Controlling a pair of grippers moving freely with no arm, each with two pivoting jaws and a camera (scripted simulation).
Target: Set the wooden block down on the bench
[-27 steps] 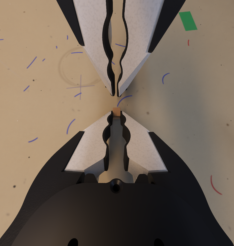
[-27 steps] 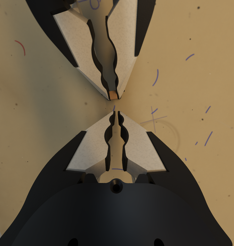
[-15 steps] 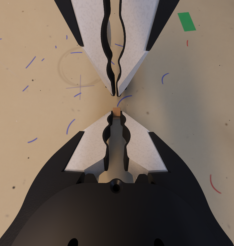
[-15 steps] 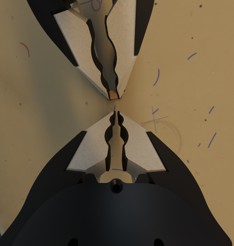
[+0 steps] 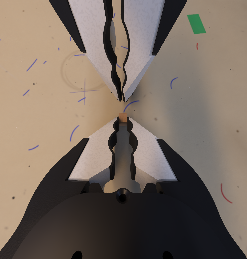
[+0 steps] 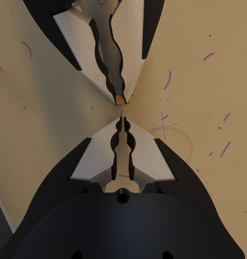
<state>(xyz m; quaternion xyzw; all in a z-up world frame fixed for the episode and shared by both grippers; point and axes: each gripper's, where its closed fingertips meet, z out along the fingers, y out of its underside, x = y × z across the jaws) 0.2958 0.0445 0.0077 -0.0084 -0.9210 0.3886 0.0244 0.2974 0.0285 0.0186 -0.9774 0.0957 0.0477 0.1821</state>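
Observation:
A small wooden block (image 5: 123, 117) is pinched between the tips of my left gripper (image 5: 123, 119), above the tan bench (image 5: 35, 112). In the right wrist view the same block (image 6: 120, 99) shows between the left gripper's tips (image 6: 120, 101), opposite me. My right gripper (image 6: 123, 118) is shut and empty, with only a thin slit between its tips. It points tip to tip at the left gripper across a short gap. In the left wrist view the right gripper (image 5: 122, 98) comes in from the top. I cannot tell how high the block is above the bench.
The bench bears blue pen strokes, a faint ring stain (image 5: 80, 72), red arcs (image 5: 225, 194) and a green rectangular patch (image 5: 196, 23). The bench's pale edge (image 6: 3, 210) shows at the lower left of the right wrist view, with dark floor beyond.
The left gripper still holds the block as before. The right gripper has shifted slightly; the bench marks have slid a little in its view. The gap between the tips looks the same.

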